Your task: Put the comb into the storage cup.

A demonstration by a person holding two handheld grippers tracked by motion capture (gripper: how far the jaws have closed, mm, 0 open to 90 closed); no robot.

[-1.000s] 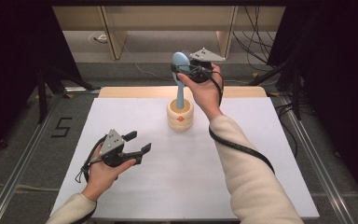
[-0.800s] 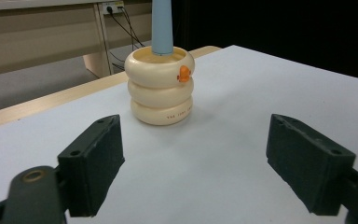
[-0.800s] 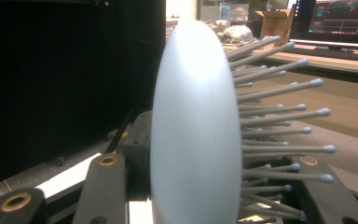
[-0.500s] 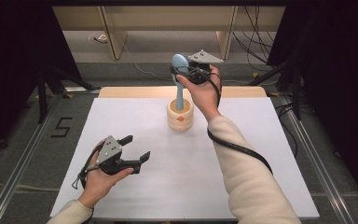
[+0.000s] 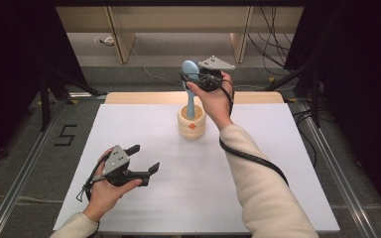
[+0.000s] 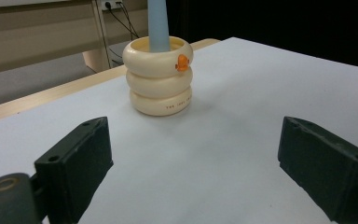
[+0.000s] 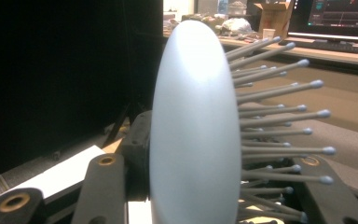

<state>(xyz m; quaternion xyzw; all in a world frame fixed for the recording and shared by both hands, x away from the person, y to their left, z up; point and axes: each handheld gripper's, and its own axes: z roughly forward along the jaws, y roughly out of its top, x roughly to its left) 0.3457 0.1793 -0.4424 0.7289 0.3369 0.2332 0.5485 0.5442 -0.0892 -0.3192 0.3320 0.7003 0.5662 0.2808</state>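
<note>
Here, a pale blue plastic hairbrush (image 5: pixel 190 84) stands upright, its handle down inside a cream ceramic holder shaped like three stacked rings (image 5: pixel 191 125), near the far middle of a white table (image 5: pixel 287 163). The right gripper (image 5: pixel 197 79) is clamped shut on the brush head; the right gripper view shows the smooth oval back (image 7: pixel 193 130) between the jaws and thin ball-tipped bristles (image 7: pixel 279 116) fanning to one side. The brush looks light and stiff, its smooth back probably slippery, so the grip across the head's edges seems sensible; the bristles would bend. The holder looks heavier, breakable, and may tip if the handle drags on its rim. The left gripper (image 5: pixel 141 161) rests low on the near left of the table, its jaws having just been opening, now wide apart with nothing between them. Black cables (image 5: pixel 250 156) trail from the grippers. Nothing else crowds the tabletop.
</note>
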